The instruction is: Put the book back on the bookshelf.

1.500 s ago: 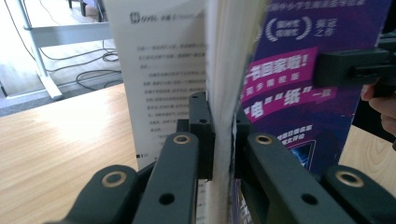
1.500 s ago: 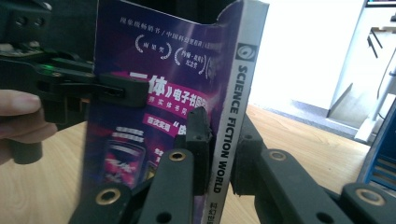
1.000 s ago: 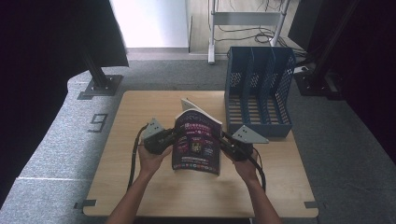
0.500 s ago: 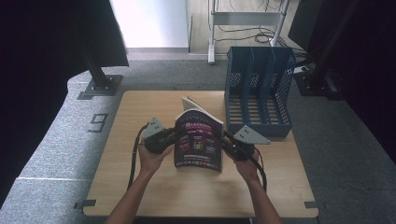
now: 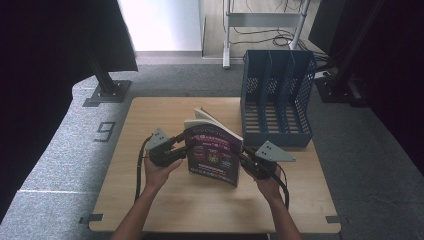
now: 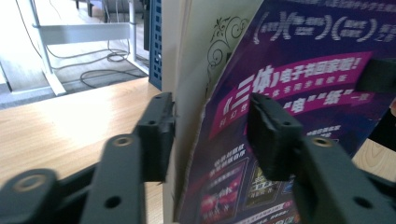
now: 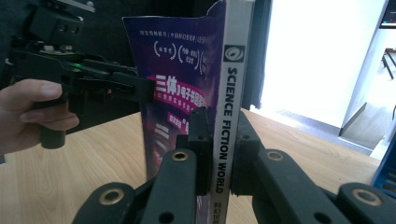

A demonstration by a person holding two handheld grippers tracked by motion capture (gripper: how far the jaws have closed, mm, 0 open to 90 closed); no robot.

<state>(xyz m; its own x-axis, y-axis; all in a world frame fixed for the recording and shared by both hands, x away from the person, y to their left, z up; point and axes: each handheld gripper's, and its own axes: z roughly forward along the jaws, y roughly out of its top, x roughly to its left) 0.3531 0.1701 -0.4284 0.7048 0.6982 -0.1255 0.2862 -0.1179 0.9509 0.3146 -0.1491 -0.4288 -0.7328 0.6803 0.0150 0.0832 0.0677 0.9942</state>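
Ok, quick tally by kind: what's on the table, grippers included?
Magazine: 1, upright, held at both side edges
Blue file rack: 1, three slots
Grippers: 2, left gripper and right gripper
Total: 4

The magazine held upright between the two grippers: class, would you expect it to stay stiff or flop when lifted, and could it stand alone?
The magazine is probably floppy: its purple cover bows away from the pages near the left gripper. It likely stays straighter at the spine, where the right gripper clamps it. Thin and upright on the table, it would probably tip if released.
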